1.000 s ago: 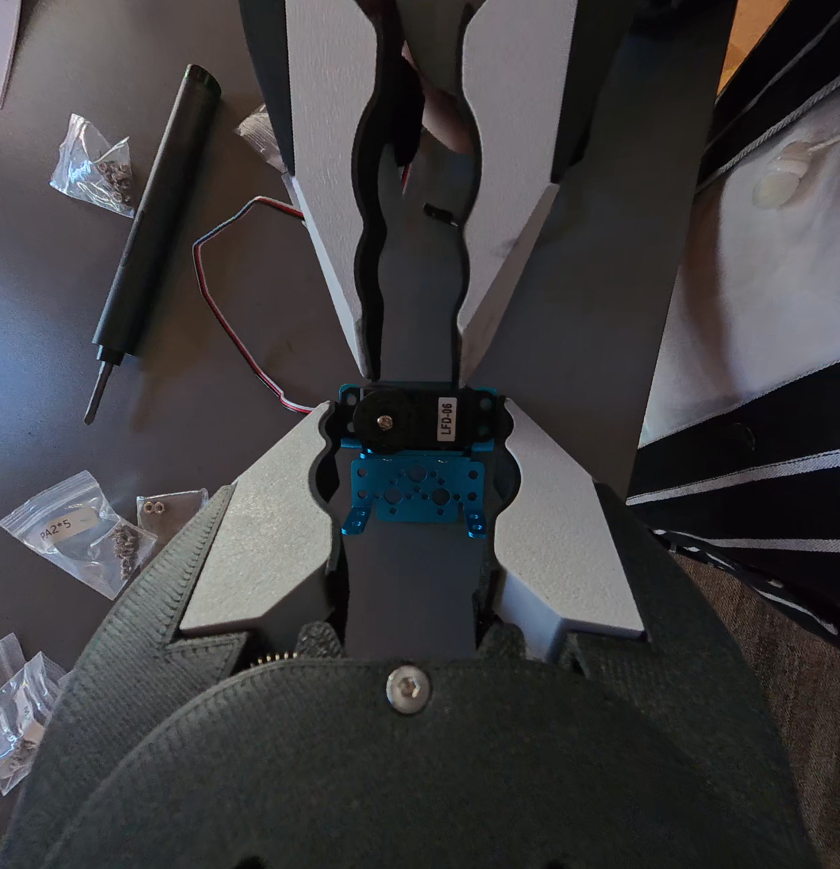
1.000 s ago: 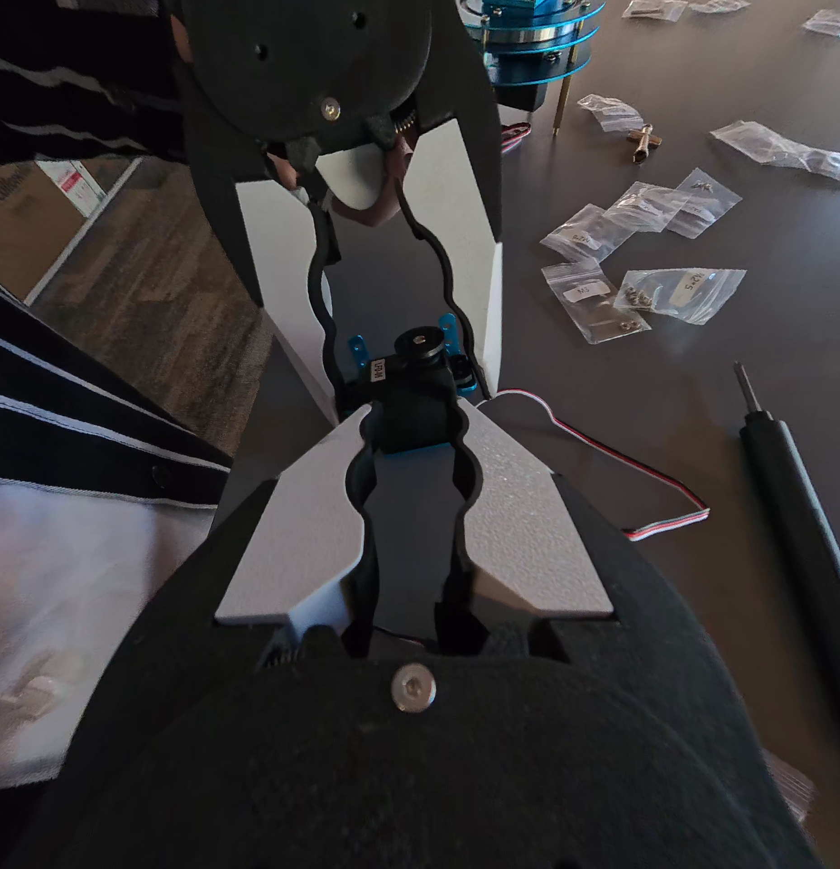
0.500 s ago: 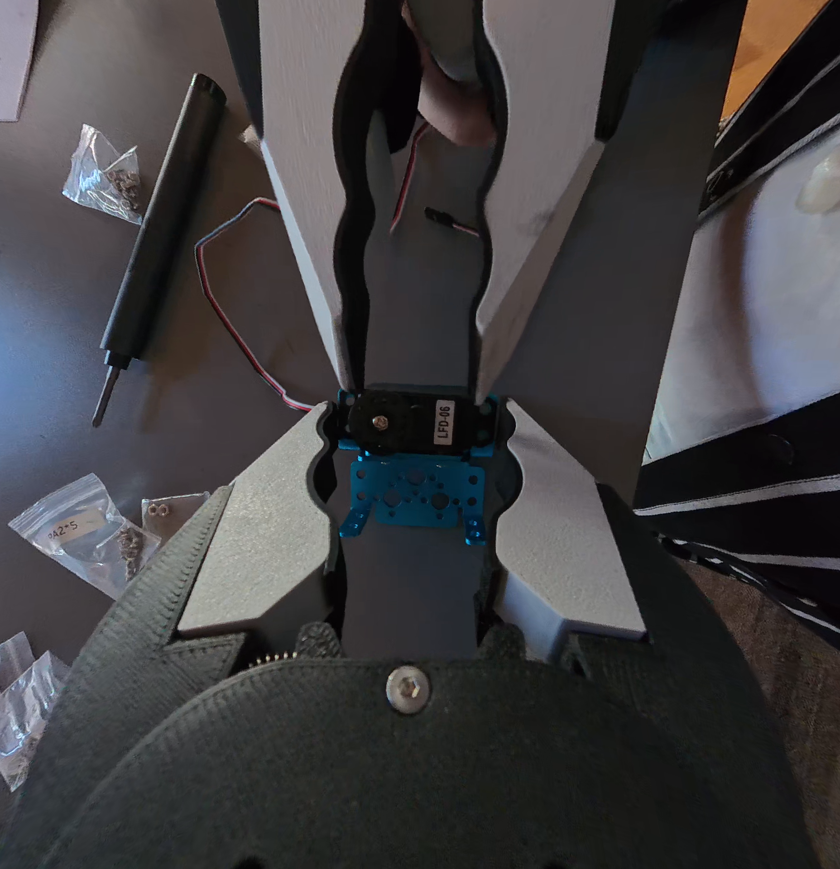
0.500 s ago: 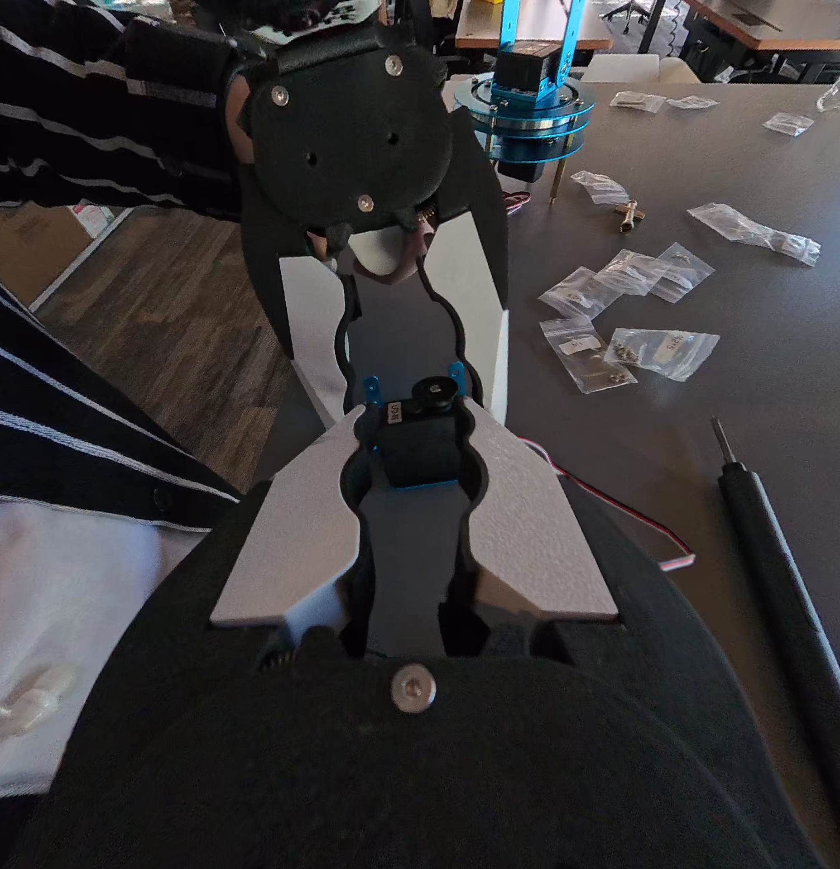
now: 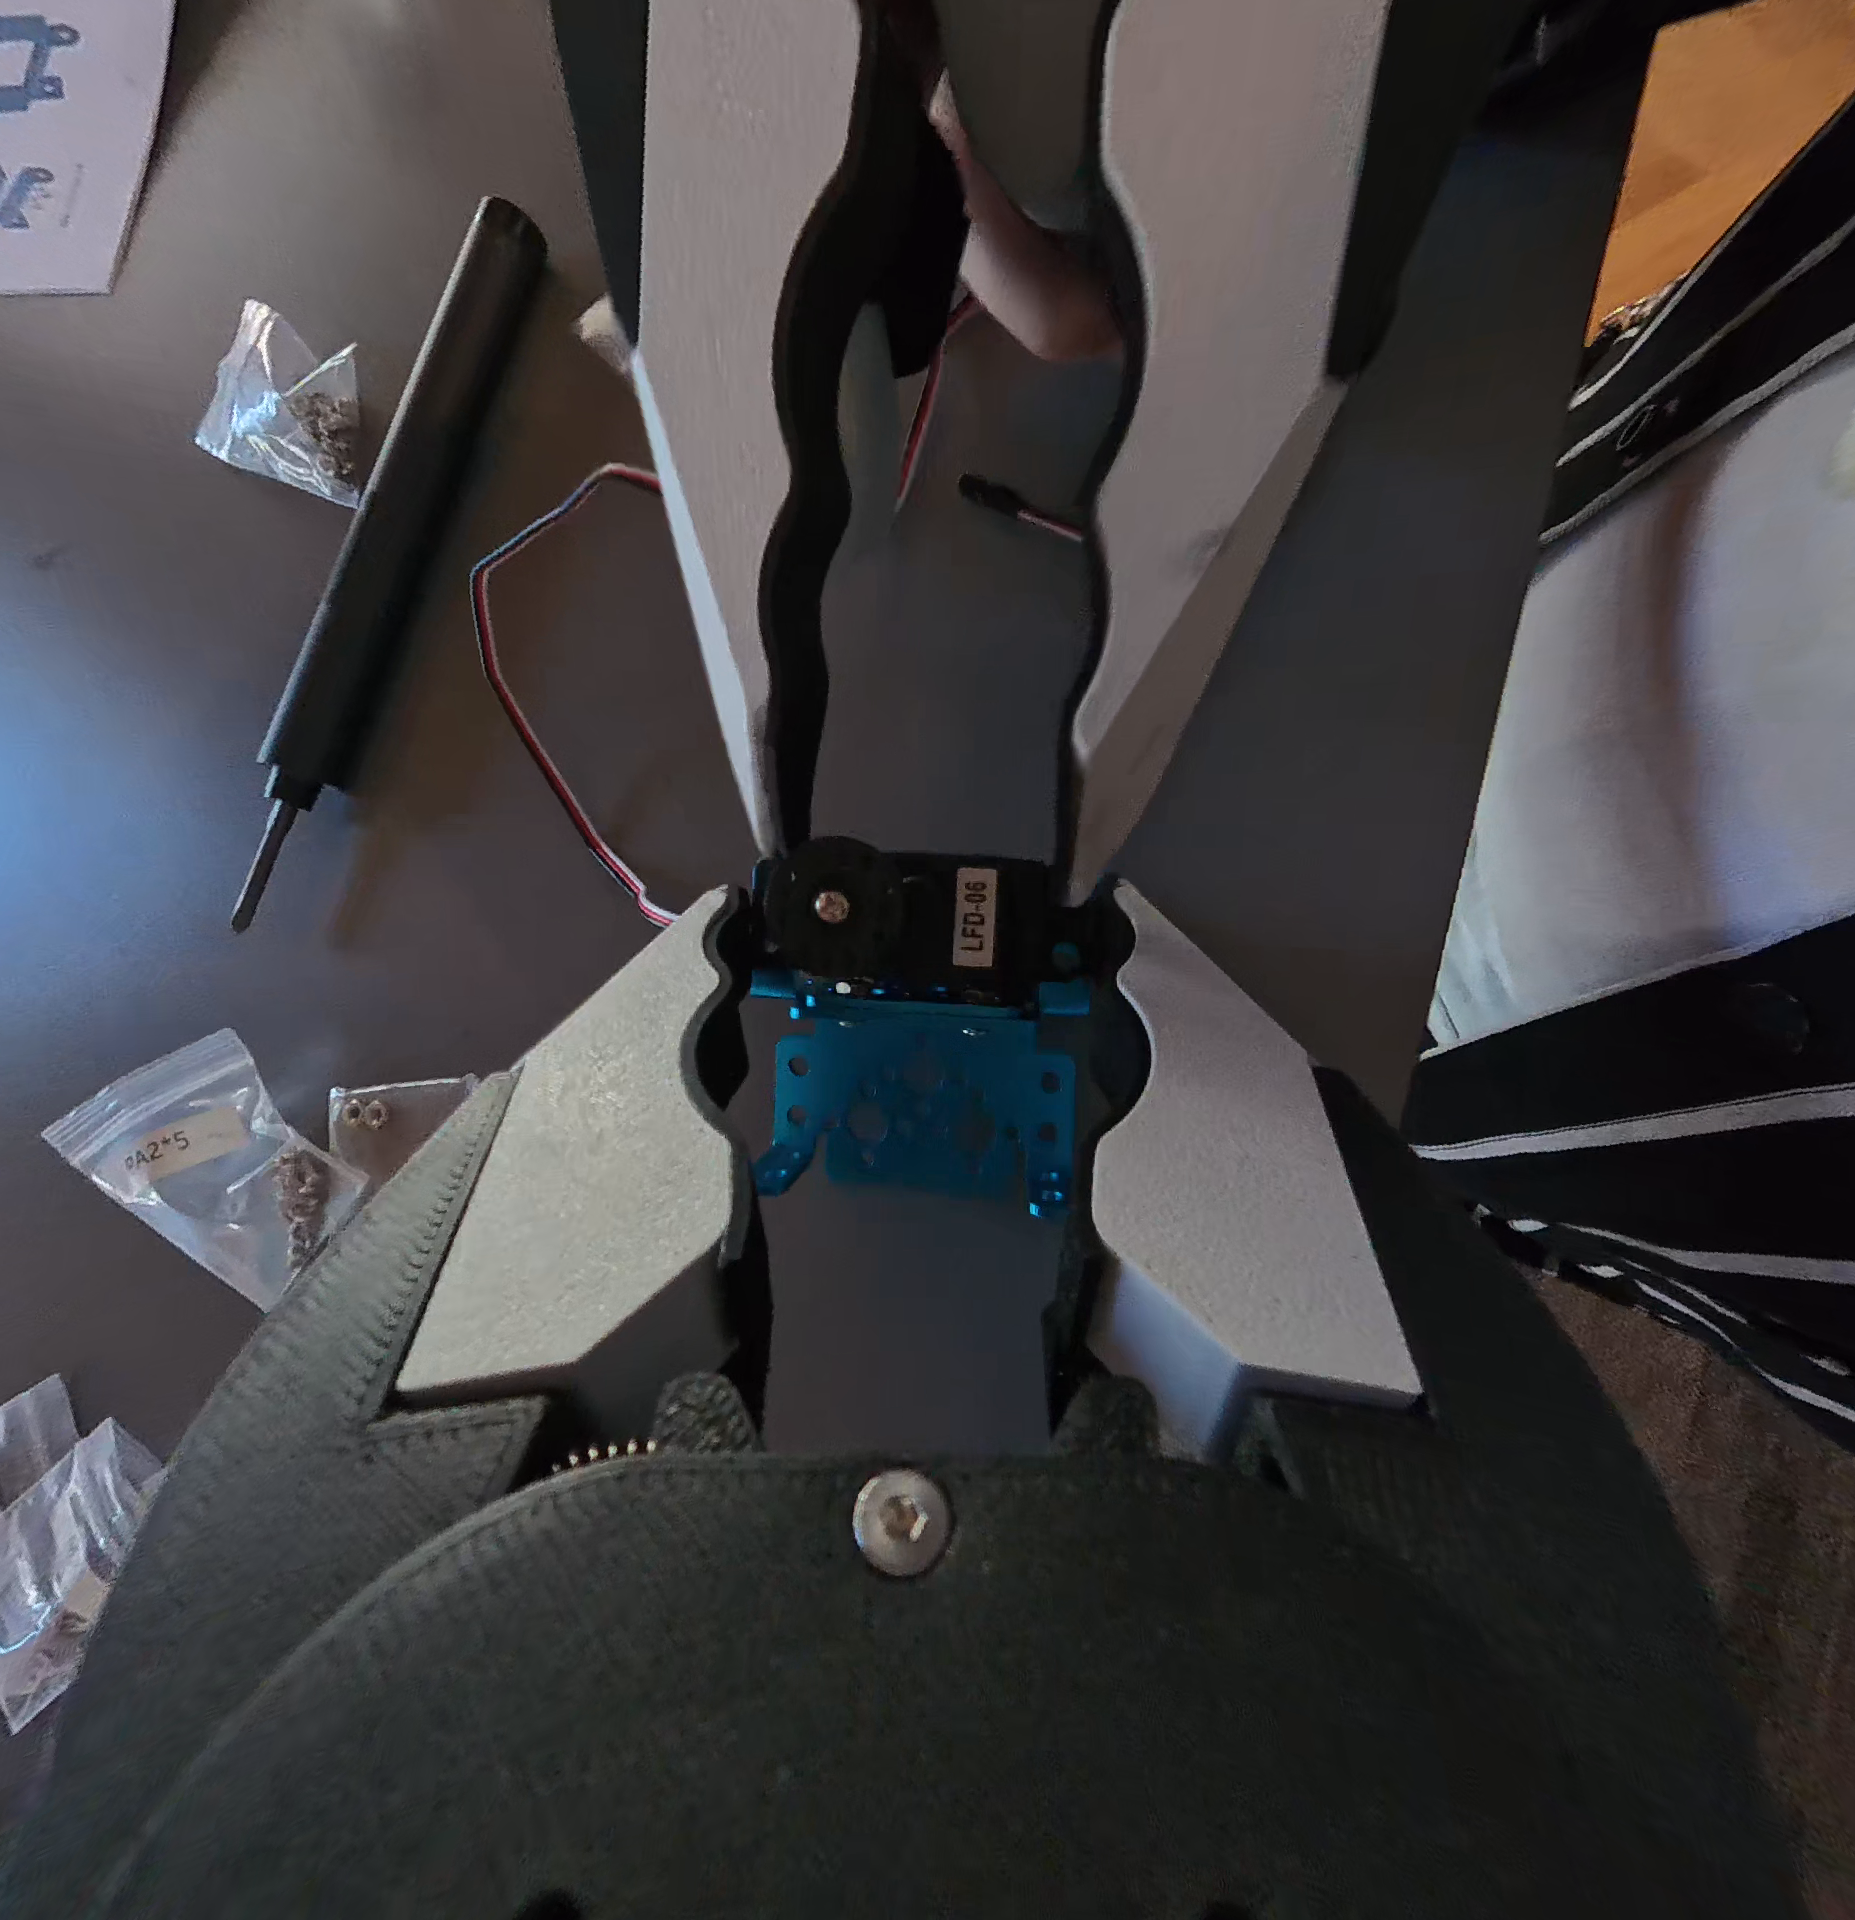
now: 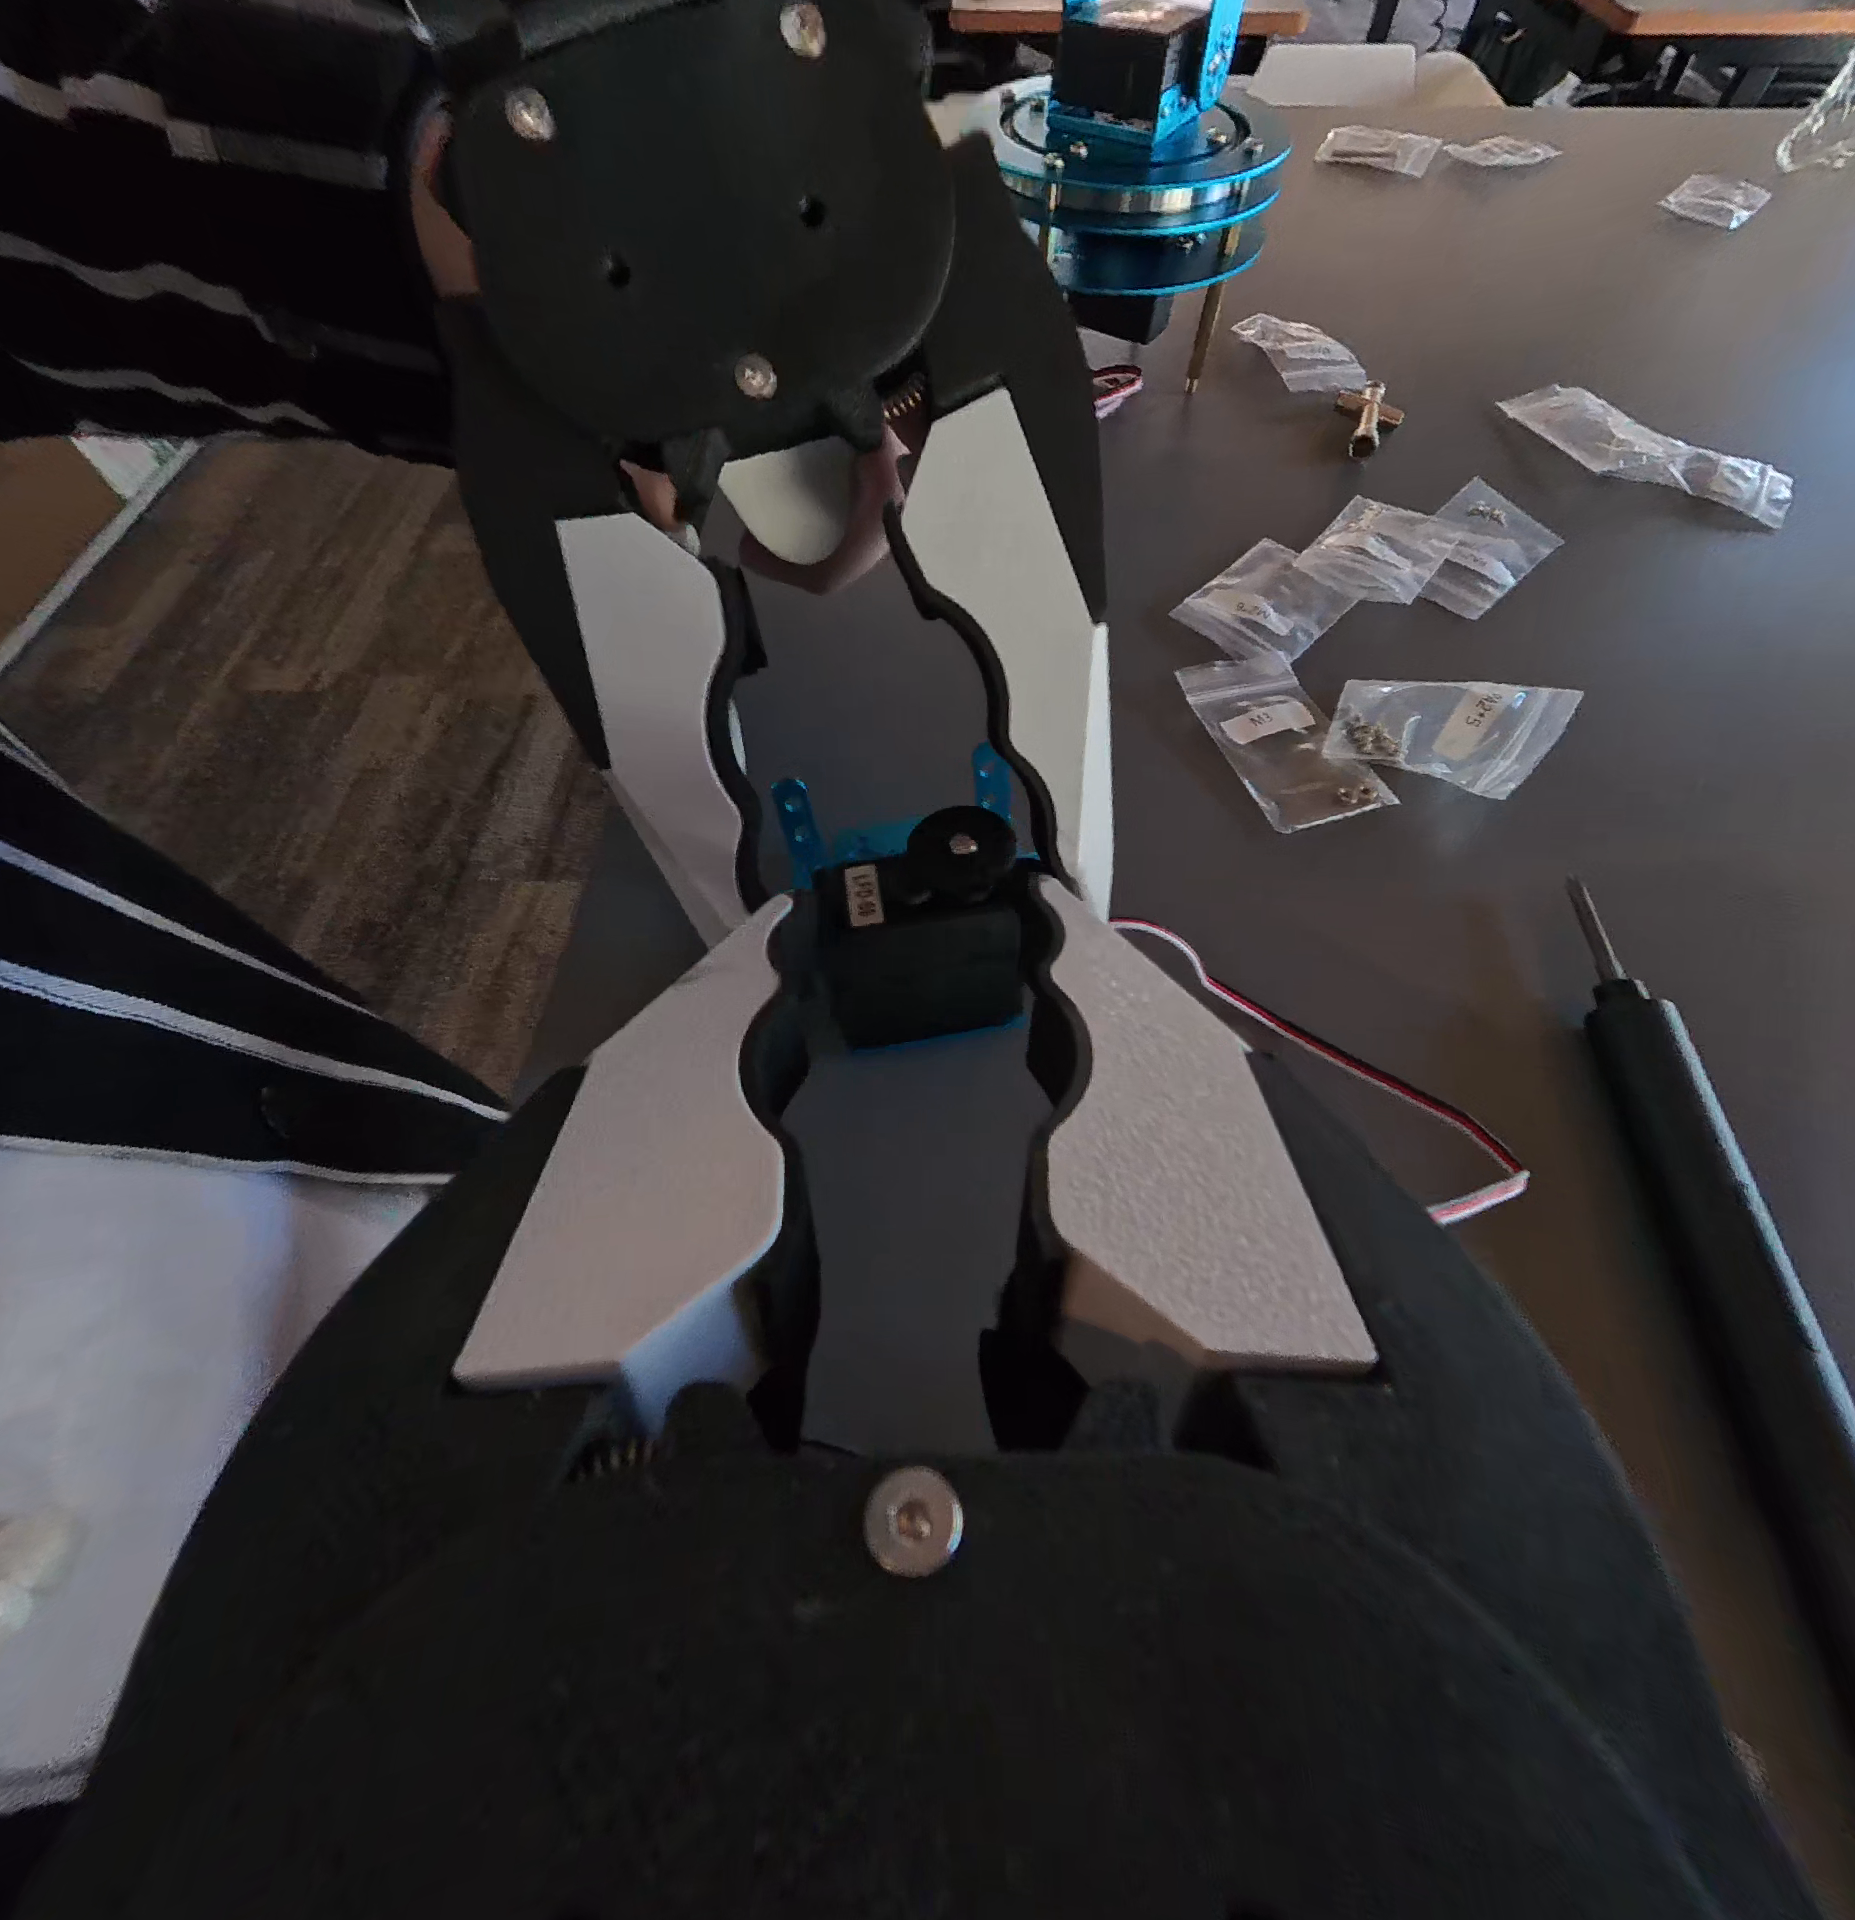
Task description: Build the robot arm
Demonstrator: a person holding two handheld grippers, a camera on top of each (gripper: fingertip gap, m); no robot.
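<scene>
Servo: the black servo motor (image 5: 892,920) in its blue metal bracket (image 5: 918,1112) is sitting between the tips of both of your grippers, which are meeting nose to nose over the dark table (image 5: 123,727)
Left gripper: your left gripper (image 5: 918,935) is gripping the bracket and servo from its two sides, its fingers (image 5: 601,1174) parted only as wide as the part
Right gripper: your right gripper (image 6: 918,914) is closing its tips round the servo body (image 6: 928,971) from the opposite end, clenched on it at about the same narrow width
Wire: the red, black and white lead (image 5: 549,675) is trailing from the servo across the table and looping behind the right gripper
Screwdriver: a black screwdriver (image 5: 383,551) is lying on the table, well apart from the servo
Bags: small clear bags of screws (image 6: 1422,665) are lying scattered near it
Base: a round blue assembly (image 6: 1141,166) is standing farther back, behind the left gripper
Paper: a printed sheet (image 5: 50,145) is lying at the table's far corner
Person: your striped sleeve (image 6: 175,239) is showing behind the left gripper
</scene>
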